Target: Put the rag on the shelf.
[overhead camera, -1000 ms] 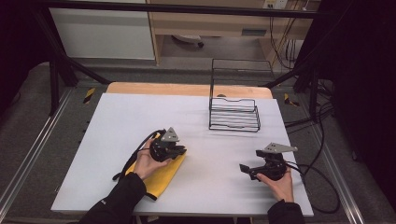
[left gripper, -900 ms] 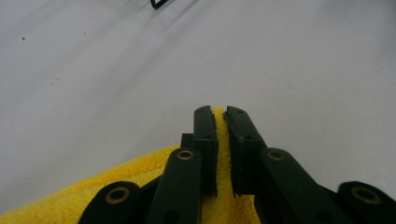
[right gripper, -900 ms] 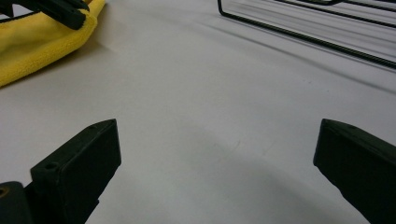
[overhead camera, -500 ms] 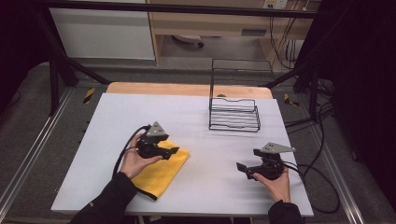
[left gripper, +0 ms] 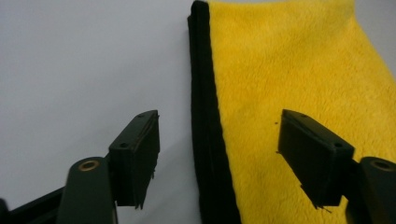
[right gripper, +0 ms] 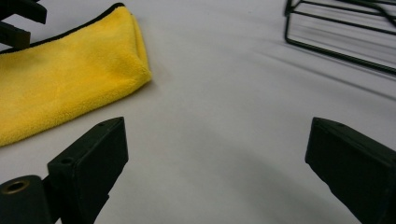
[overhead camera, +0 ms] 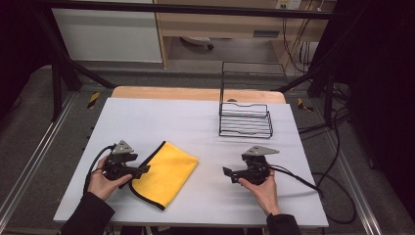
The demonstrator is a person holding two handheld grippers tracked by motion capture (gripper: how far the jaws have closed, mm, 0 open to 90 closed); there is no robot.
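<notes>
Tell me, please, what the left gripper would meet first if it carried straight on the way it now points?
Probably the yellow cloth: the left gripper stands open over its black-trimmed edge, though how high above is unclear.

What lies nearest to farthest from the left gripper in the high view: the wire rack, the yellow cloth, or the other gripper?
From the left gripper:
1. Yellow cloth, right beside its open jaws.
2. Right gripper, across the table's near side.
3. Wire rack, far right corner.

Fluffy yellow microfibre cloth (overhead camera: 166,172) bound with black stitched edging; smooth matt white table (overhead camera: 195,127); thin black wire rack (overhead camera: 245,120); matt black plastic fingers (left gripper: 135,156).
</notes>
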